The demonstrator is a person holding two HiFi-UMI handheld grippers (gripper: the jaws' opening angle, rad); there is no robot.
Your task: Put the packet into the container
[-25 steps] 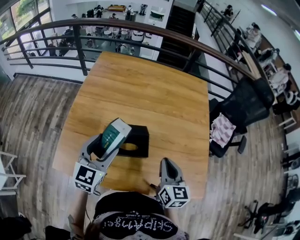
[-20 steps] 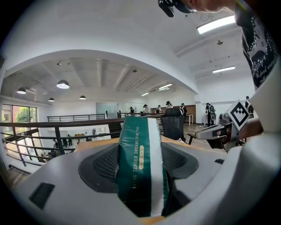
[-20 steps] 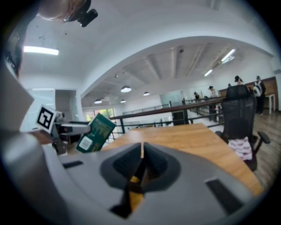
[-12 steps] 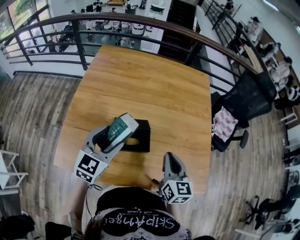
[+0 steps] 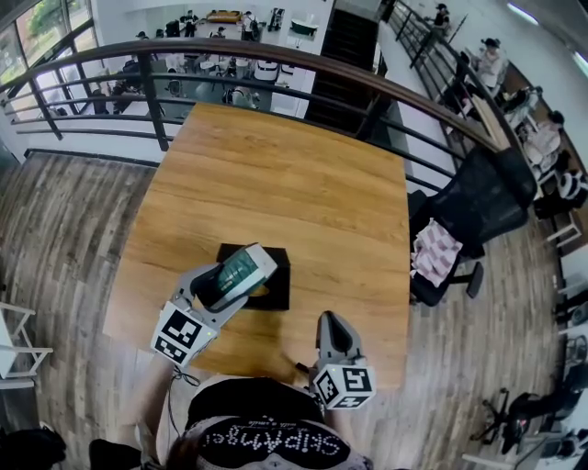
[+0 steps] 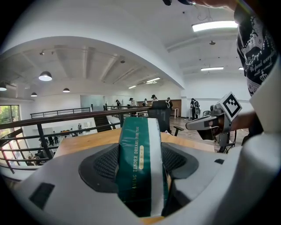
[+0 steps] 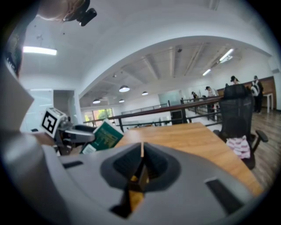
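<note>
Well, in the head view the left gripper (image 5: 241, 275) holds a green-and-white plastic packet (image 5: 235, 270) just above the black box-shaped container (image 5: 277, 296), with the right gripper (image 5: 330, 321) near the container. The left gripper view shows jaws clamping the packet. The right gripper view shows jaws pressed together, empty.

An open-plan office on a mezzanine level is shown. A wooden counter (image 5: 276, 184) is set against a curved metal railing (image 5: 156, 101) topped with a wooden handrail, beyond which a lower floor (image 5: 197, 27) with desks and people is seen. A black office chair (image 5: 482, 207) is parked beside the counter on wood-plank flooring (image 5: 64, 229). More seated people (image 5: 542, 138) are seen at the right. Round lamps (image 6: 45, 76) and strip lights (image 6: 214, 25) are fixed to a white ceiling.
</note>
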